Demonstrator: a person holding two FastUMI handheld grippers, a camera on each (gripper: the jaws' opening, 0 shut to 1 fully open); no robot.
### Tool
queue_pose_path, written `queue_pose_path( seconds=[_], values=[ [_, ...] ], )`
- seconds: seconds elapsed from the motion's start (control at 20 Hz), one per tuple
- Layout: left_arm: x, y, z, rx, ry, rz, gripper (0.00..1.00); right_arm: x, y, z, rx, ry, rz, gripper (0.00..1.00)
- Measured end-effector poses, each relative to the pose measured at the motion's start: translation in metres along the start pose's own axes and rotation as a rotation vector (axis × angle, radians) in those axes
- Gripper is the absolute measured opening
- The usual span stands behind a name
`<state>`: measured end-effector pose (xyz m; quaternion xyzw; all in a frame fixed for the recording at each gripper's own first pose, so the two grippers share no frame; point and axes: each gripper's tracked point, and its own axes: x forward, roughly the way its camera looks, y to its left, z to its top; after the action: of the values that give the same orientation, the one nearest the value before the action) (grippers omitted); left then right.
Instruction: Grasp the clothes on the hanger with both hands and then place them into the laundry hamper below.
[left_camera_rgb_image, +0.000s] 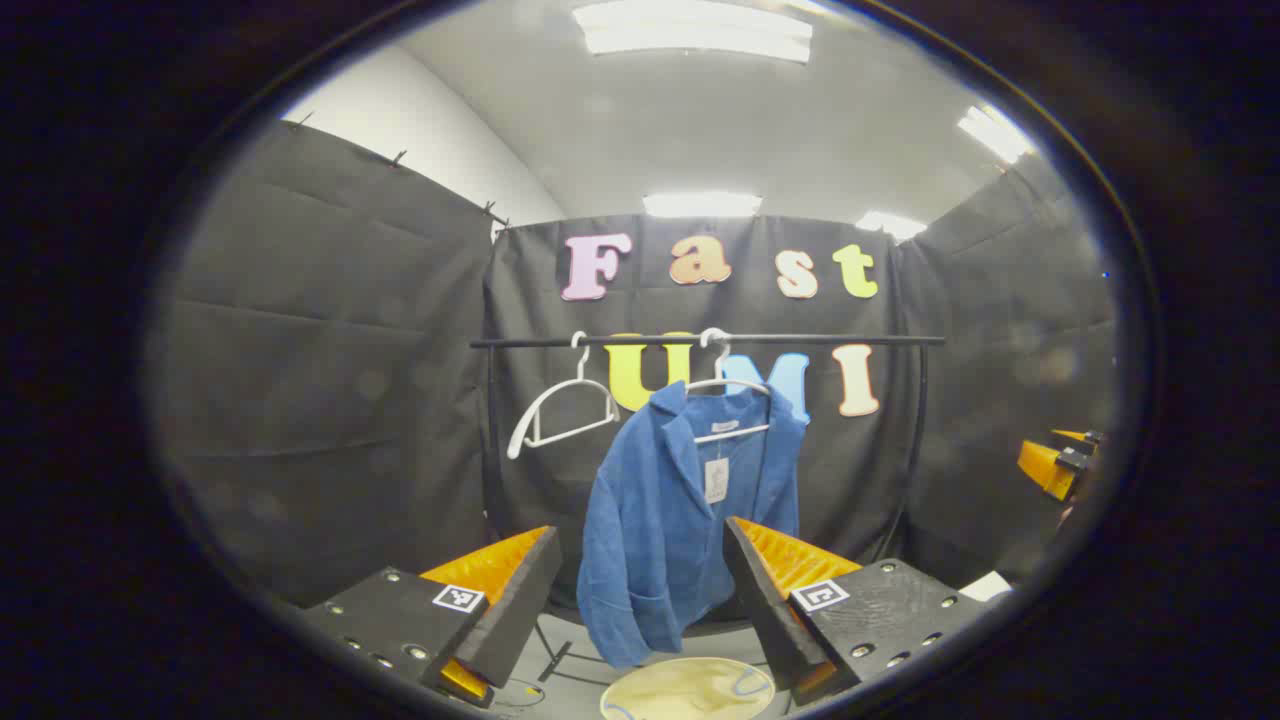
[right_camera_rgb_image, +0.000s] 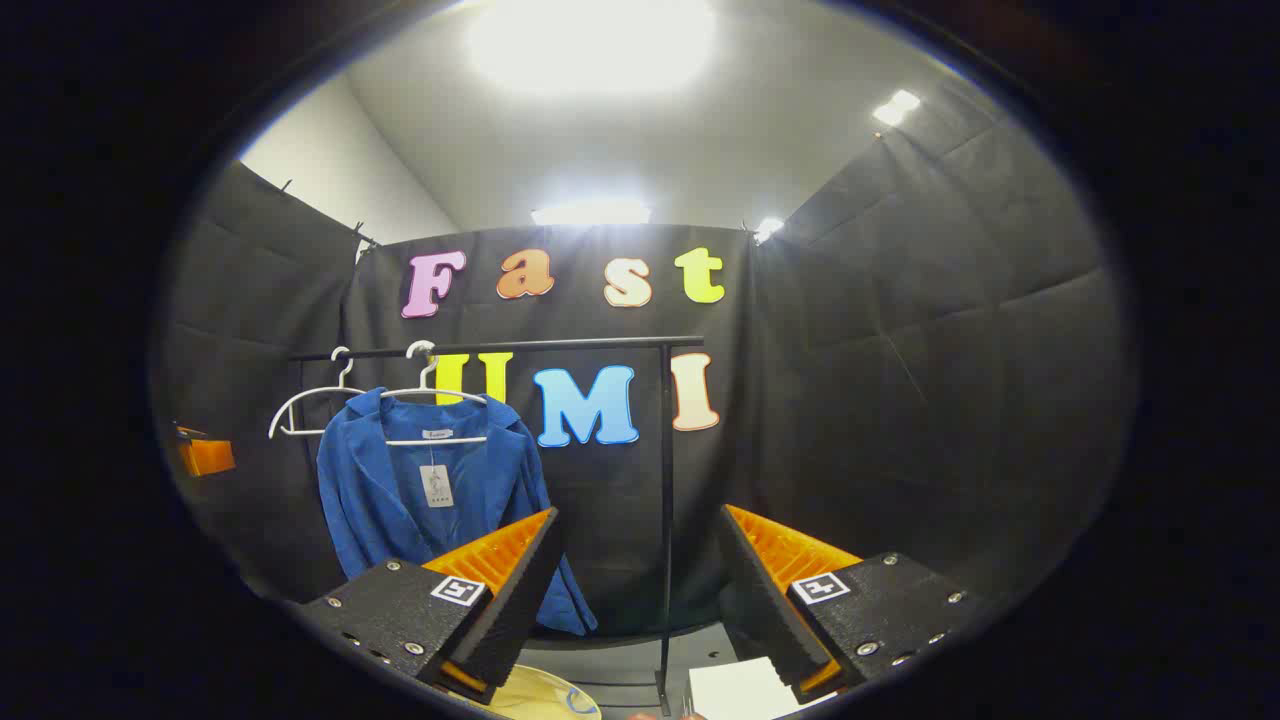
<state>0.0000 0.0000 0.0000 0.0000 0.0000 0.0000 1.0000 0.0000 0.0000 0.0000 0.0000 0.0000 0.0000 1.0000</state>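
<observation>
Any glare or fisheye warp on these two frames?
Right gripper view: ceiling light blown out, blue jacket sharp. Left gripper view: lights milder, clothes rail bows slightly, rim soft, jacket and white hanger crisp.

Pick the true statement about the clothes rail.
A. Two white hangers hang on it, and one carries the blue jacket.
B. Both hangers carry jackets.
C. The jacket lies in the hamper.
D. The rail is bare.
A: on the rail, the blue jacket hangs from one white hanger, beside an empty hanger.
</observation>
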Motion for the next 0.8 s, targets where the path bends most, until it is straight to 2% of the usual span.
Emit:
queue_pose_path(
  seconds=[0.3,0.5,0.8],
  values=[
    [0.023,0.015,-0.005,-0.015,-0.002,-0.006,0.94,0.001,0.020,0.007,-0.008,-0.024,-0.011,0.95],
    [0.024,0.013,0.002,-0.003,-0.034,-0.044,0.94,0.001,0.020,0.012,-0.028,-0.030,-0.047,0.95],
    [0.031,0.013,-0.004,0.011,-0.023,-0.077,0.94,-0.005,0.038,0.020,-0.021,-0.029,-0.053,0.95]
  ],
)
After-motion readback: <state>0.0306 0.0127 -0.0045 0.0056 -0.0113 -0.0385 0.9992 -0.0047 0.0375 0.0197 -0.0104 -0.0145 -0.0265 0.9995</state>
